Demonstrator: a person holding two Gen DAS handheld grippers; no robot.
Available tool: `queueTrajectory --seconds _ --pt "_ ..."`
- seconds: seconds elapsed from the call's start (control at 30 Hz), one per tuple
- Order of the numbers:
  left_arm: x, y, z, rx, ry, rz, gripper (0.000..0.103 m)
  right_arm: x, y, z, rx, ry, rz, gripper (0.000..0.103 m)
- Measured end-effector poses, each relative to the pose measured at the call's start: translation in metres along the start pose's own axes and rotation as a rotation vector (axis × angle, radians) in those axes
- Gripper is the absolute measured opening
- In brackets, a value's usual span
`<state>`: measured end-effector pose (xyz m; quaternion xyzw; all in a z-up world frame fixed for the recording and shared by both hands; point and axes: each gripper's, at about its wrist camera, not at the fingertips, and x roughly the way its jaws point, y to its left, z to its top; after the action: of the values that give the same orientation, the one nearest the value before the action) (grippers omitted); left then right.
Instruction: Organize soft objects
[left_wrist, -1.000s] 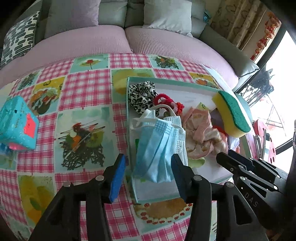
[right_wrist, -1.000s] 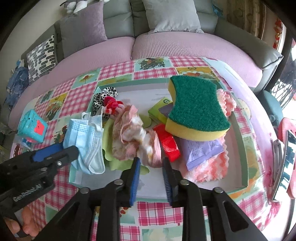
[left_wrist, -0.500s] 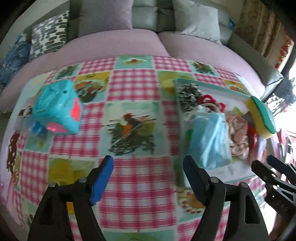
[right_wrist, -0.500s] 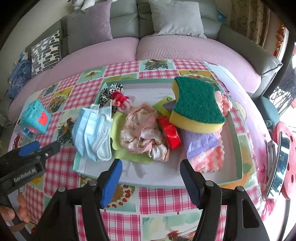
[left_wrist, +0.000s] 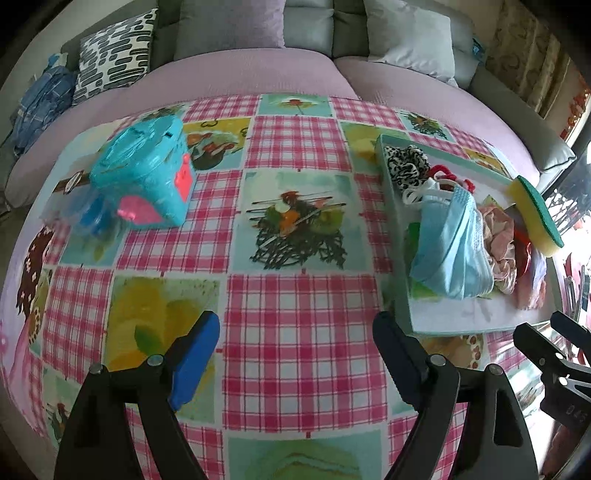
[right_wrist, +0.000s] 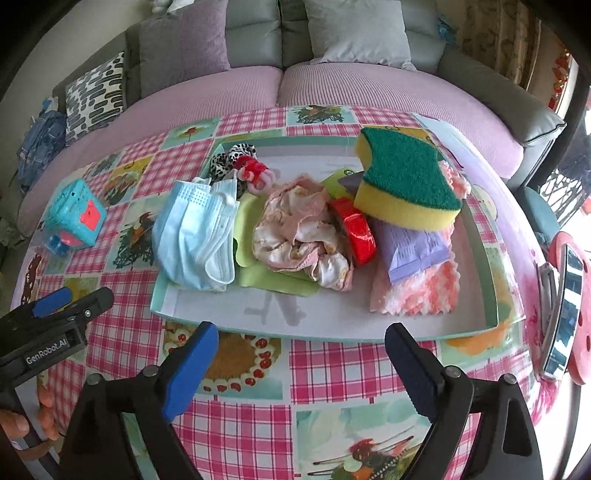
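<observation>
Pink-checked oilcloth covers the table (right_wrist: 325, 365), a lilac sofa (right_wrist: 369, 88) curving behind it. From where I steer, the sorting looks close to finished: the soft things already lie heaped in the shallow tray (right_wrist: 480, 258) at the middle of the right wrist view. Blue face masks (right_wrist: 195, 236) hang over its left edge, a leopard-print scrunchie (right_wrist: 225, 158) and a red one (right_wrist: 255, 171) sit in its upper left corner, a crumpled pink cloth (right_wrist: 299, 236) lies on a green sheet (right_wrist: 258, 273) at centre, and a green-and-yellow sponge (right_wrist: 406, 181) rests on a purple packet (right_wrist: 413, 247) and a pink knitted cloth (right_wrist: 417, 291) at right. A red item (right_wrist: 354, 229) is wedged between cloth and sponge.

What I judge is left stands outside the tray: a turquoise cube (left_wrist: 147, 177), upper left of the left wrist view, on the bare cloth well apart from the tray.

My right gripper (right_wrist: 301, 369) hangs at the bottom of its frame, jaws opening with nothing between them, the tray's near rim just above the tips. My left gripper (left_wrist: 295, 354) is also opening and empty, over bare table; the cube lies up and left of its jaws, the tray at the frame's right edge.
</observation>
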<state>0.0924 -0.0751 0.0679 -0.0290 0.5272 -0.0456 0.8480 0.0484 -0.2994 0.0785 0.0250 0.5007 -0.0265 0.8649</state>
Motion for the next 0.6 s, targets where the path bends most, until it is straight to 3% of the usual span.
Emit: queueTrajectory --seconds 0.13,0.3,0.37,0.6 --pt "-0.001 0.007 -0.005 -0.017 -0.007 0.014 0.085 -0.001 -0.001 -0.003 0.021 -0.01 -0.007 0.103" --pt "-0.003 0.012 -0.009 -0.028 -0.015 0.038 0.087 -0.003 -0.001 -0.008 0.036 -0.022 -0.003 0.103" --pt "-0.003 0.013 -0.012 -0.027 -0.016 0.043 0.094 -0.002 0.002 -0.012 0.028 -0.012 -0.005 0.103" --pt "-0.001 0.013 -0.021 -0.014 0.007 0.045 0.094 -0.001 0.008 -0.02 0.014 -0.002 0.007 0.103"
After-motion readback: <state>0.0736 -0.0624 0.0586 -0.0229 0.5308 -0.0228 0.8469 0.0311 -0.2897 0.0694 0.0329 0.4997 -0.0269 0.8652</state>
